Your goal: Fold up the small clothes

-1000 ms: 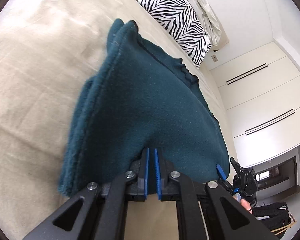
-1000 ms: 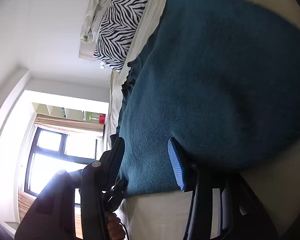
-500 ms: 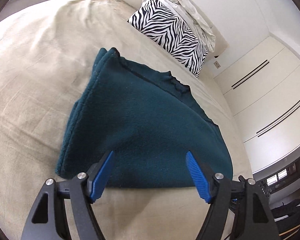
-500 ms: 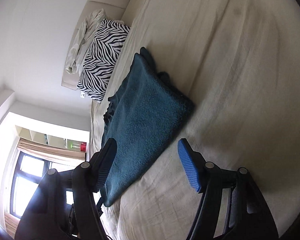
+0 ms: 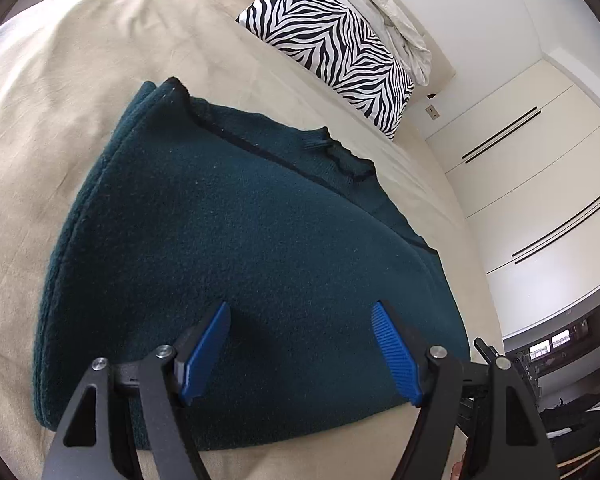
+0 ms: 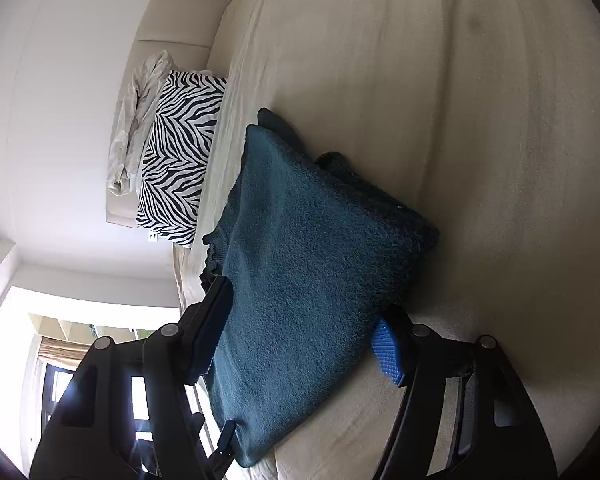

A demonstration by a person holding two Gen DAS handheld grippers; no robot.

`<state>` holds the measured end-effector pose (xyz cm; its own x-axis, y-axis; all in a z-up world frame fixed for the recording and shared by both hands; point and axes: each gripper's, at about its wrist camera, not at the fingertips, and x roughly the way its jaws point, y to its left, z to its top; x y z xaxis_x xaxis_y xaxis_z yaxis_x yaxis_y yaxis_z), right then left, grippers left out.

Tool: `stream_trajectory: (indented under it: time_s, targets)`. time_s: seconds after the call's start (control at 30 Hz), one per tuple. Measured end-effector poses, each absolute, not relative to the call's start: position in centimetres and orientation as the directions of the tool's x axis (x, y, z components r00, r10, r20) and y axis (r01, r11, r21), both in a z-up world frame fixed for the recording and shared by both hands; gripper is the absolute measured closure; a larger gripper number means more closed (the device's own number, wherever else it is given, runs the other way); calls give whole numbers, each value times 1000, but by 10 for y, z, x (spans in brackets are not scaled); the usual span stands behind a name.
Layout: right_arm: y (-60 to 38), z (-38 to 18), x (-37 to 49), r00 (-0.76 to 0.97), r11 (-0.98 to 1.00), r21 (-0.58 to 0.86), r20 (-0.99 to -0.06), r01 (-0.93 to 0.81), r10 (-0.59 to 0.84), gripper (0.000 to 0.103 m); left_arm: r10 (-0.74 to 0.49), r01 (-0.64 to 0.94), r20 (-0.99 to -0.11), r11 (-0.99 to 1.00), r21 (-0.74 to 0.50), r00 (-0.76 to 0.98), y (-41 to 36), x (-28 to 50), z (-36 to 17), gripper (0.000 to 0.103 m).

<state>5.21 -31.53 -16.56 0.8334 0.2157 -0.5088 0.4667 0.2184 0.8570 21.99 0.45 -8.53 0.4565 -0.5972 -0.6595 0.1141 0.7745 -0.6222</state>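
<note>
A dark teal fleece garment [image 5: 236, 248] lies folded in layers on the beige bed [image 5: 60, 92]. My left gripper [image 5: 300, 336] is open, its blue pads spread over the garment's near edge, holding nothing. In the right wrist view the same garment [image 6: 300, 280] lies on the bed [image 6: 480, 140]. My right gripper [image 6: 300, 332] is open, its jaws wide on either side of the garment's near end and holding nothing. The left gripper's tip [image 6: 226, 440] shows at the garment's lower corner.
A zebra-striped pillow [image 5: 332, 44] with a crumpled white cloth [image 5: 384, 12] behind it lies at the head of the bed. White wardrobe doors [image 5: 540, 168] stand to the right. A bright window [image 6: 60, 392] shows past the bed's side.
My left gripper has let go of the garment's edge and opened wide. The garment has been laid down flat on the bed. Both grippers pulled back, then came close over its near edge.
</note>
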Motion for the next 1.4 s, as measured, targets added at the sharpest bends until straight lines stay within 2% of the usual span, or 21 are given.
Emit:
stream_trajectory:
  time_s: [0.23,0.37,0.47,0.53,0.63,0.7,0.77,0.87,0.9,0.97,1.0,1.23,1.4]
  targets:
    - [-315,-155,53,868,276,880,-449,387,214,39,-604,114,-674,774,-623,425,-1,228,-99,27]
    - [-330,-163,56,885,297,876,-439,381,157,39,-610,132,-675,774,-619,416,0,226,-101,27]
    - [-338,-174,67,885,232,892,-431,388,177,39,-609,131,-675,775,-618,417,0,226,-101,27]
    - [-331,-166,79,892,240,911,-390,336,227,39,-605,126,-678,777,-616,419,-1,227,-101,27]
    - [-317,-151,102,873,347,881,-418,322,251,39,-606,127,-678,777,-616,417,-1,227,-101,27]
    - [-317,-159,112,865,331,879,-432,342,254,40,-615,130,-672,770,-625,414,0,229,-101,27]
    - [-323,-173,120,845,295,866,-478,405,242,49,-627,132,-663,759,-637,409,2,230,-102,27]
    - [-325,-173,128,842,312,853,-493,418,221,56,-639,129,-654,748,-651,405,5,232,-104,27]
    - [-325,-172,131,838,328,847,-499,418,221,68,-641,128,-652,746,-653,405,5,232,-104,27]
    - [-327,-176,133,834,318,849,-500,421,231,85,-646,127,-648,741,-660,405,6,232,-105,27]
    - [-330,-180,132,834,300,852,-501,429,231,89,-649,126,-644,737,-664,404,8,232,-105,27]
    - [-322,-166,139,819,359,815,-541,455,192,92,-695,87,-598,678,-730,398,21,236,-109,29]
    - [-264,-99,167,791,673,641,-598,370,134,92,-732,30,-547,609,-793,408,34,239,-107,30]
